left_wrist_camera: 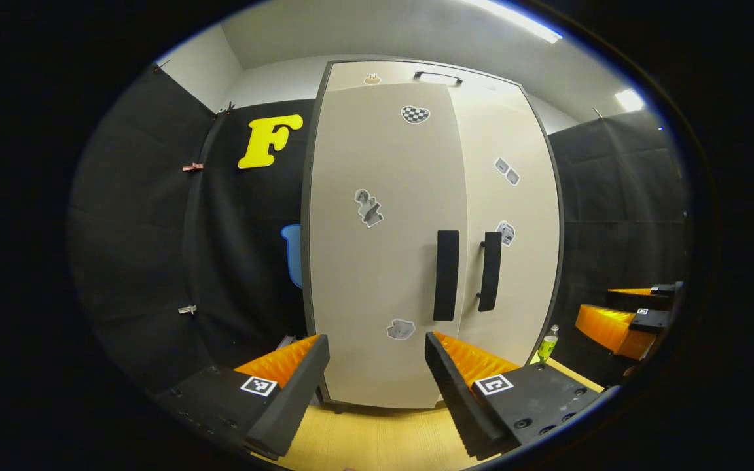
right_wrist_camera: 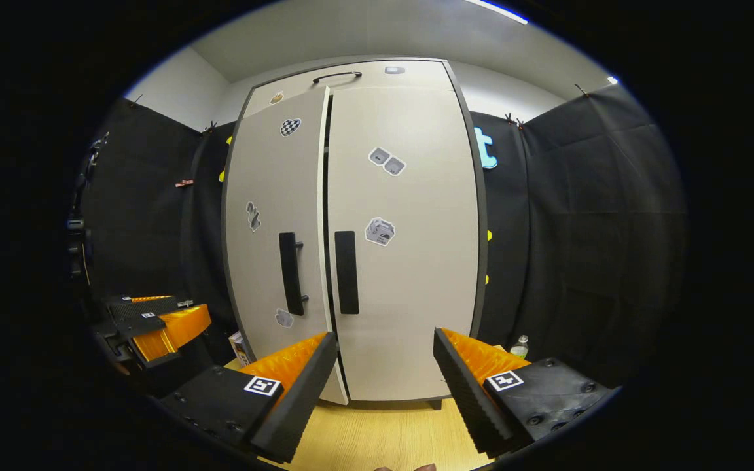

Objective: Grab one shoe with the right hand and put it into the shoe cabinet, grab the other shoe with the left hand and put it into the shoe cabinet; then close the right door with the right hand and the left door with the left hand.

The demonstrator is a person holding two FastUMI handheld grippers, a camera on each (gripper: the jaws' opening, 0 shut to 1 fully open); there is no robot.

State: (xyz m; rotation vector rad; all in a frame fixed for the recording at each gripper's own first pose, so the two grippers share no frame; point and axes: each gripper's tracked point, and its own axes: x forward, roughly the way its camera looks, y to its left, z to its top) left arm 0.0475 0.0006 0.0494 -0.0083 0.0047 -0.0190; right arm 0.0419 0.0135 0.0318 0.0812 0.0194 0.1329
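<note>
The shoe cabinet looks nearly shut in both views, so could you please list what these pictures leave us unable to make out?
- Shoes and shelves: hidden behind the left door and right door of the shoe cabinet, both views.
- Left door's latch state: right gripper view shows a narrow gap; whether it is fully closed is unclear.
- Bottle: too small to identify contents.
- Left gripper and right gripper: open, bodies cut off by the image edge.

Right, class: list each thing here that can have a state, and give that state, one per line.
Left door: slightly ajar, its free edge standing out from the cabinet.
Right door: shut.
Left tongs: open, holding nothing.
Right tongs: open, holding nothing.
Bottle: upright beside the cabinet.
</note>
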